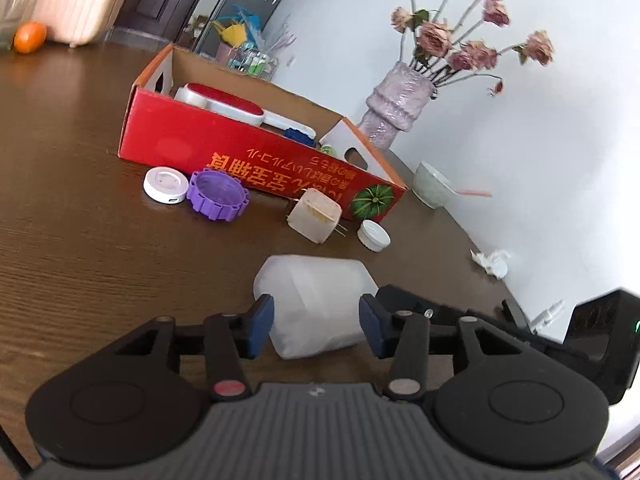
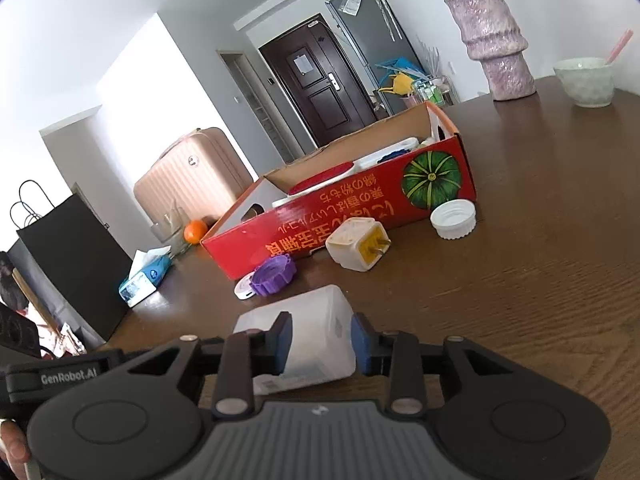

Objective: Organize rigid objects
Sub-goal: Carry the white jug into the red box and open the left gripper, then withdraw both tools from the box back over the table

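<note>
We see a translucent white plastic container [image 1: 316, 304] lying on its side on the brown wooden table [image 1: 80, 248], near both cameras. Our left gripper [image 1: 316, 326] straddles it, blue pads [image 1: 262, 326] spread at either flank with a small gap showing. Our right gripper [image 2: 320, 346] does the same, its pads [image 2: 282, 346] very close to the container's [image 2: 308, 336] sides; we cannot tell whether they press it. Farther off stands a red cardboard box [image 1: 240, 148] with things already inside. Just in front of it lie a white round disc [image 1: 165, 184], a purple ridged cap [image 1: 218, 195], a cream plug adapter [image 1: 315, 216] and a white bottle cap [image 1: 373, 235]. A pink vase [image 1: 394, 114] stands far right.
</note>
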Demonstrator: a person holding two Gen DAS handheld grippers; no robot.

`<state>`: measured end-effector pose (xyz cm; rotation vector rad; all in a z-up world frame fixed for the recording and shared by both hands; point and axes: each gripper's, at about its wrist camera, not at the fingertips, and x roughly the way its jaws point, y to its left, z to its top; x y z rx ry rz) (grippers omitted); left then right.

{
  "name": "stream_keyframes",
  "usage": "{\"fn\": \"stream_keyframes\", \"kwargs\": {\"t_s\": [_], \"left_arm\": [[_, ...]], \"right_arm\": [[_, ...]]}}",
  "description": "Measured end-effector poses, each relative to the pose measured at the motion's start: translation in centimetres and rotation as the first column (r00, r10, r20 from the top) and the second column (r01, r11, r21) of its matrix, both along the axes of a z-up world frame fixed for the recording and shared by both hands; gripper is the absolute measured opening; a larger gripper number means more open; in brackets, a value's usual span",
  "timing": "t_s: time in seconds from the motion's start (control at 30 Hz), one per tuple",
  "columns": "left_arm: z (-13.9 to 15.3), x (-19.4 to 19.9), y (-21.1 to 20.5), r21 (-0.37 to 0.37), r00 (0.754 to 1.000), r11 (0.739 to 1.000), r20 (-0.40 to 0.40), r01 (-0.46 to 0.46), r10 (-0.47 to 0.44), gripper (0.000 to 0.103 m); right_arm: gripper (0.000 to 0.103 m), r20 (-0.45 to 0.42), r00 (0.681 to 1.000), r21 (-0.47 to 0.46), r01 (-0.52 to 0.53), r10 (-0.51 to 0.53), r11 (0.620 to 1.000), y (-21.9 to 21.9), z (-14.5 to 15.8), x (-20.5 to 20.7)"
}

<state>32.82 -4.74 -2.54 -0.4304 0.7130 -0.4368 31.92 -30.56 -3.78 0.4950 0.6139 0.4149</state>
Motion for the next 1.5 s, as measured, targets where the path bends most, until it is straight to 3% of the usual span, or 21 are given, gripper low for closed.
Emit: {"fn": "stream_keyframes", "kwargs": {"t_s": [0.07,0.13,0.2,0.33,0.5,0.67,0.77,0.9,1.17,1.3,1.37,1.5], "left_arm": [[-0.6,1.1,0.2,-0.024,0.999,1.000,-0.038,-0.009,0.008,0.037],[-1.1,1.7,0.5,-0.080,0.997,0.997,-0.074,-0.005,-0.001,0.035],[-1.0,1.4,0.4,-0.085,0.997,0.996,-0.072,-0.020,0.014,0.031],[0.2,0.8,0.3,-0.110,0.999,0.994,-0.032,-0.009,0.006,0.030],[3.5,3.4,0.5,-0.109,0.998,0.994,0.056,-0.020,0.026,0.030],[7.5,7.8,1.7,-0.133,0.984,0.987,0.141,-0.091,0.110,0.030],[8.6,11.1,3.0,-0.139,0.980,0.983,0.144,-0.117,0.137,0.030],[7.9,14.6,4.7,-0.119,0.977,0.979,0.118,-0.163,0.177,0.030],[2.6,19.3,7.2,-0.072,0.970,0.967,-0.010,-0.244,0.244,0.030],[2.5,18.7,7.0,-0.032,0.974,0.975,0.040,-0.220,0.221,0.040],[2.7,18.2,6.7,-0.008,0.971,0.974,0.076,-0.227,0.227,0.048],[2.9,17.9,6.0,0.061,0.967,0.970,0.119,-0.235,0.227,0.051]], "right_arm": [[0.033,-0.014,1.000,0.039,0.005,-0.005,0.999,-0.1,-0.5,0.5],[0.028,-0.033,0.999,0.080,-0.006,0.009,0.997,-0.2,-0.7,0.7],[0.028,-0.029,0.999,0.059,-0.012,0.014,0.998,0.1,-0.5,0.5],[0.028,-0.006,1.000,0.016,0.001,-0.001,1.000,0.3,0.7,-0.1],[0.028,0.113,0.994,-0.019,0.000,0.002,1.000,0.9,5.0,1.4],[0.028,0.221,0.975,-0.042,0.010,-0.001,0.999,2.8,9.0,6.0],[0.028,0.235,0.972,-0.026,0.006,0.000,1.000,4.0,10.2,9.7],[0.028,0.181,0.983,0.013,-0.024,0.021,1.000,5.6,9.2,14.4],[0.028,0.056,0.996,0.009,-0.066,0.065,0.998,9.1,4.2,20.0],[0.029,0.038,0.995,-0.022,-0.086,0.087,0.996,9.9,2.8,20.2],[0.029,0.069,0.993,-0.036,-0.091,0.093,0.995,9.9,3.0,19.7],[0.036,0.121,0.991,-0.068,-0.040,0.048,0.997,9.2,3.6,18.9]]}}
